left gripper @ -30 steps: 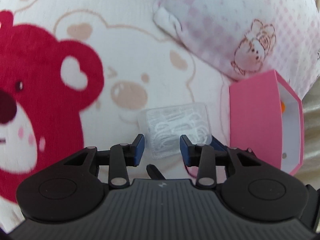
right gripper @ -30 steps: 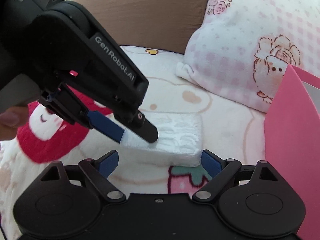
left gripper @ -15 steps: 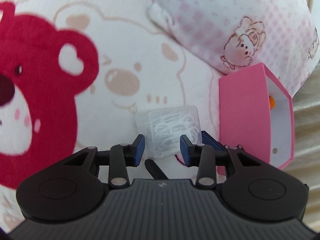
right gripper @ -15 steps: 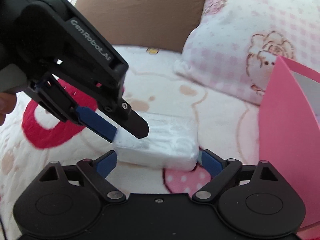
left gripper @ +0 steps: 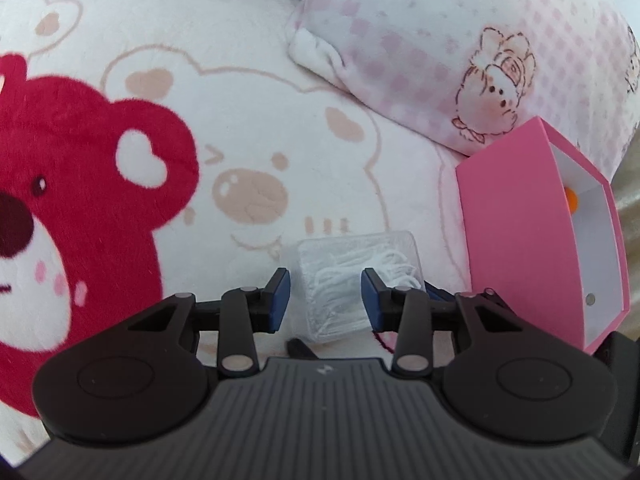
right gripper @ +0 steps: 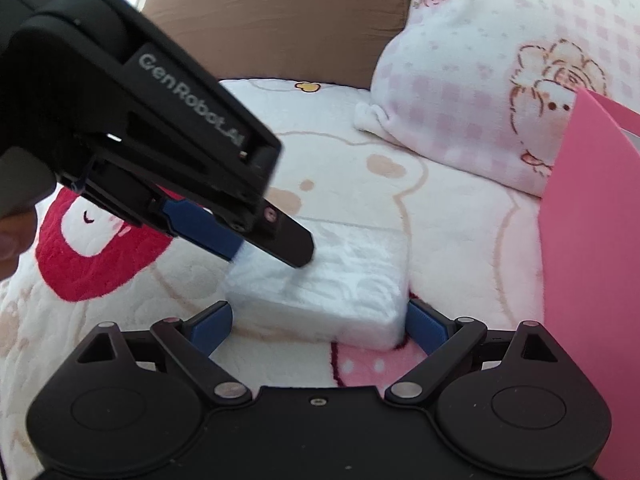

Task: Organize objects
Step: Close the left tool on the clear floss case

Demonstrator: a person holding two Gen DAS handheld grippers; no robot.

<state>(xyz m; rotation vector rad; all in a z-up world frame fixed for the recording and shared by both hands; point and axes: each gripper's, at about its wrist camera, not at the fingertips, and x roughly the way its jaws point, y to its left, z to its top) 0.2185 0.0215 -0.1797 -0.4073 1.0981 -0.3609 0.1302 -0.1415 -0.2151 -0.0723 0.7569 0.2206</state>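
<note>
Judging from the layout, the task is at an early stage: one clear plastic box [left gripper: 357, 278] of white looped items lies on the bear-print blanket [left gripper: 248, 128], just beside the pink box [left gripper: 516, 236] but not yet inside it. The left gripper [left gripper: 323, 294] has its jaws narrowly set about one corner of the clear plastic box; whether the pads actually press on it cannot be told from either view. The right gripper [right gripper: 318, 320] has just been widening its jaws, which now stand far apart on either side of the box's near end, with the box between them and the pads not visibly pressing. Remaining work, as a judgement: secure the box, lift it, and place it into the pink box, whose open side shows a white interior and one small orange object [left gripper: 573, 199]. Count: two grippers, one clear plastic box, one pink box, one orange object, one pink checked pillow [left gripper: 460, 56], one brown cushion [right gripper: 280, 20], one blanket. Part of a hand [right gripper: 16, 232] shows at the edge of the right wrist view.
</note>
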